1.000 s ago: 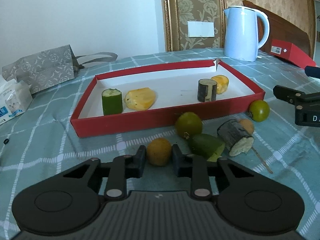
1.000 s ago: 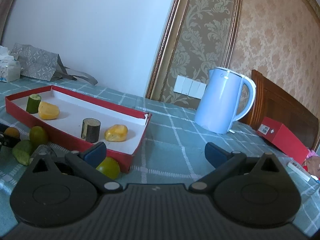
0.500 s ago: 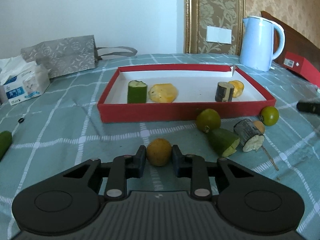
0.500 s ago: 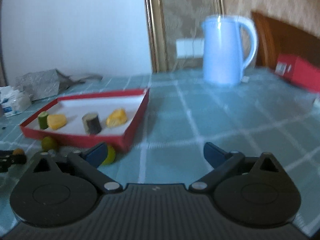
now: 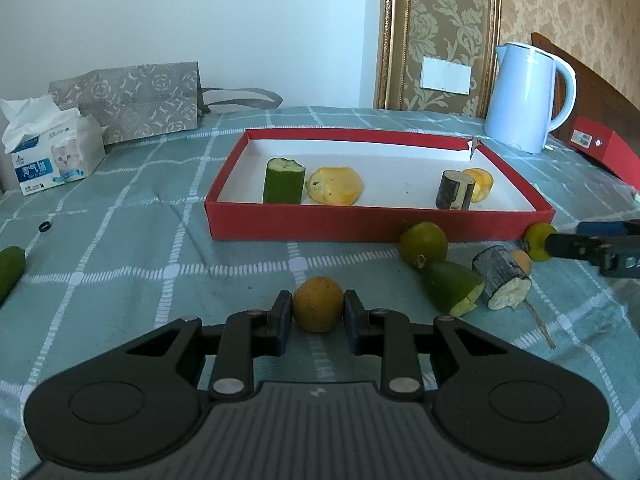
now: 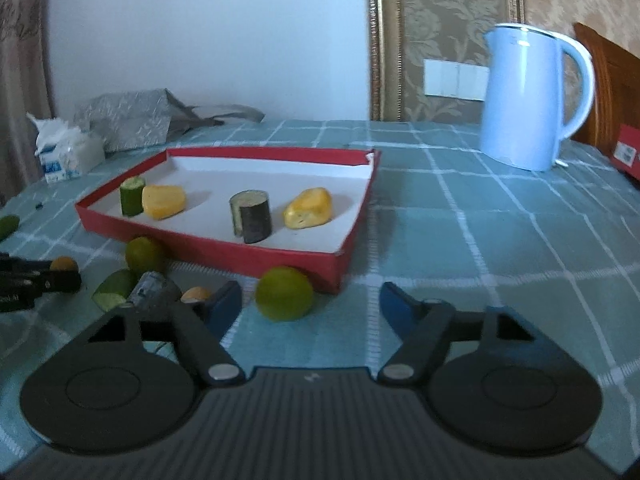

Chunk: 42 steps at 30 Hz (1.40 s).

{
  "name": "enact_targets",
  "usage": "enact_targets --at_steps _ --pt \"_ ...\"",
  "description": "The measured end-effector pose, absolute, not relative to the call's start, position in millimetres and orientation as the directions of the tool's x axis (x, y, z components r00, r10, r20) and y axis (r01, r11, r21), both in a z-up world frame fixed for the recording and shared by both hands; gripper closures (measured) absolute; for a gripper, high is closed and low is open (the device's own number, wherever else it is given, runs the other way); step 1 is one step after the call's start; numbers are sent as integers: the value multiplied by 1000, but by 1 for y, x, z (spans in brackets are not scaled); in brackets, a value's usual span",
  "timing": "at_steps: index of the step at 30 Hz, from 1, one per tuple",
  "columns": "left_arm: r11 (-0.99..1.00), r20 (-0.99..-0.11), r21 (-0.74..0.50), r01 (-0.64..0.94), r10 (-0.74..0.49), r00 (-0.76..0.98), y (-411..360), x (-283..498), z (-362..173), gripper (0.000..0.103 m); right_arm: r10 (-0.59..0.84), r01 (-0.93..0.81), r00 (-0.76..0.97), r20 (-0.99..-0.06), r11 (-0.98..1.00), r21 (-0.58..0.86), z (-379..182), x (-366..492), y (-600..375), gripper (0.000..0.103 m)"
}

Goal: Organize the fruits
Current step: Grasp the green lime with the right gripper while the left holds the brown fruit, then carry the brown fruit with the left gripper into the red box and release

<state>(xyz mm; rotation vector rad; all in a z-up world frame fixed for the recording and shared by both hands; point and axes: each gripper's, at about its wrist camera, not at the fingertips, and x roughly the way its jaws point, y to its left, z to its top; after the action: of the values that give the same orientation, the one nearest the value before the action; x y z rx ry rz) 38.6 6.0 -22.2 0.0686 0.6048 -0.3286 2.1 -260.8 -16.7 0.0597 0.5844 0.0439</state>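
Observation:
My left gripper (image 5: 318,314) is shut on a small round orange-brown fruit (image 5: 318,304), low over the checked cloth in front of the red tray (image 5: 376,224). The tray holds a cucumber piece (image 5: 283,181), two yellow pieces (image 5: 335,186) and a dark cylinder (image 5: 456,190). My right gripper (image 6: 310,304) sits by the tray's near corner (image 6: 336,276) with its jaws closing. A green lime (image 6: 284,294) lies between them, and the pads are not touching it. Beside it lie another lime (image 6: 144,254), a green wedge (image 6: 114,294), a grey-skinned piece (image 6: 156,292) and a small orange fruit (image 6: 196,294).
A pale blue kettle (image 5: 524,100) stands behind the tray's right end, next to a red box (image 5: 600,148). A tissue box (image 5: 52,156) and a grey paper bag (image 5: 132,104) sit at the back left. A green piece (image 5: 10,272) and a small black ring (image 5: 45,226) lie far left.
The right gripper swung left toward the lime at the tray's corner and its jaws narrowed around it. The left gripper kept its hold on the orange-brown fruit and rolled to level.

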Motion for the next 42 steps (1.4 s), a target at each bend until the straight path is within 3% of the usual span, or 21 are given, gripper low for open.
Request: enact_targets --at_steps 4,7,10,12,31,42 --pt "945 -568 -40 325 -289 771 7 39 -22 76 38 -29 820 -571 999 25 -20 10 -250 47" --pt "944 -568 -39 329 -292 770 7 38 -22 76 33 -39 814 -580 999 3 -23 14 -244 48" --pt "943 -571 -38 330 -292 768 7 39 -22 76 42 -53 800 -598 999 -1 -27 19 -240 65" --pt "943 -570 -40 330 -293 768 7 39 -22 76 58 -60 801 -596 998 17 -27 19 -242 69" --pt "954 -522 -38 298 -273 808 8 36 -15 76 38 -22 841 -540 999 36 -19 -2 -251 69" --pt "969 -539 -32 244 -222 812 -3 45 -12 76 45 -35 832 -552 999 28 -21 -1 -248 69"
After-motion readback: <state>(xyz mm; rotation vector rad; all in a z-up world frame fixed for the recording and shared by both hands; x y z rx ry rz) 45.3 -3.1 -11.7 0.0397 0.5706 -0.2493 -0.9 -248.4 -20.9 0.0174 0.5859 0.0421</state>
